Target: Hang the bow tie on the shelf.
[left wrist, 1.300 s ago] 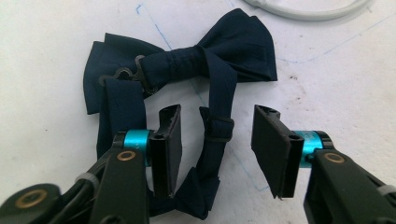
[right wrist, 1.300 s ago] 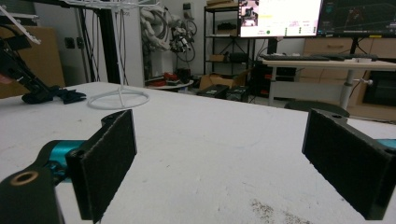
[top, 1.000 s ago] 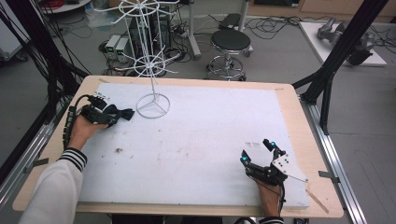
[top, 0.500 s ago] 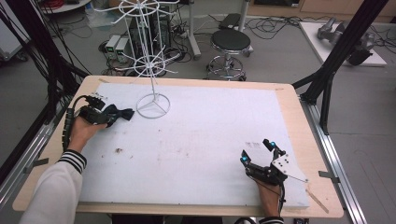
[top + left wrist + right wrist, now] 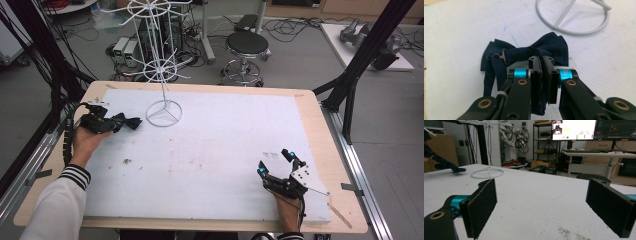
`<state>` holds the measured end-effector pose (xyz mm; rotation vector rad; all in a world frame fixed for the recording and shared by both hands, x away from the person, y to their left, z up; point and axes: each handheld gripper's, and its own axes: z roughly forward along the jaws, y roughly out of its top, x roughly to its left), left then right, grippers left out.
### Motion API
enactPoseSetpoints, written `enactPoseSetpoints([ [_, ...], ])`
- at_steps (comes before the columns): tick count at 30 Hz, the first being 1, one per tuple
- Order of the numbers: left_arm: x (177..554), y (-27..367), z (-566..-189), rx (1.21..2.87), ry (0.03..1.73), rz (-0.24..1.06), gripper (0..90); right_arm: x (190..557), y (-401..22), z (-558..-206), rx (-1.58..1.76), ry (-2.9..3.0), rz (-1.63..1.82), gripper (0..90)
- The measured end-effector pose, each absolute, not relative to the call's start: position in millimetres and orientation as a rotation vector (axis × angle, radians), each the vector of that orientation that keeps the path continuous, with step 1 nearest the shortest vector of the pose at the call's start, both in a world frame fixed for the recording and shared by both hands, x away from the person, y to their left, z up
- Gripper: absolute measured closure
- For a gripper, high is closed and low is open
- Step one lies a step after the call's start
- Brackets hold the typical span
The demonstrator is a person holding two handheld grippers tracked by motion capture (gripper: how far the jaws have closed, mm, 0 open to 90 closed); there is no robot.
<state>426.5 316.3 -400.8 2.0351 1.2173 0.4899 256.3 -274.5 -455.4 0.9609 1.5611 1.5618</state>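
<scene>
Your left gripper (image 5: 116,123) sits at the far left of the white surface (image 5: 220,150), and its jaws have just been closing: in the left gripper view they stand pinched together on the dark navy bow tie (image 5: 529,53), with a fold of the fabric caught between the pads near its knotted middle. The bow tie lies flat on the surface, its wings spread to both sides of the jaws and a small metal clasp (image 5: 502,55) showing on its strap. Just beyond it rests the round wire base (image 5: 574,18) of the white wire stand (image 5: 162,65), close to the bow tie but not touching it. Your right gripper (image 5: 278,164) rests low over the near right corner of the surface, well apart from the bow tie, its jaws spread wide with nothing between them.
</scene>
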Motion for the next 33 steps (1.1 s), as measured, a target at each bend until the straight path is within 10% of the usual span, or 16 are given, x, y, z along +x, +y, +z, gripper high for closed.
enactPoseSetpoints([
  [33,391.6,327.3,-362.9,1.709,1.074,0.569,85.6,256.5,-274.3,-455.4,0.956,1.562,1.56,9.1],
])
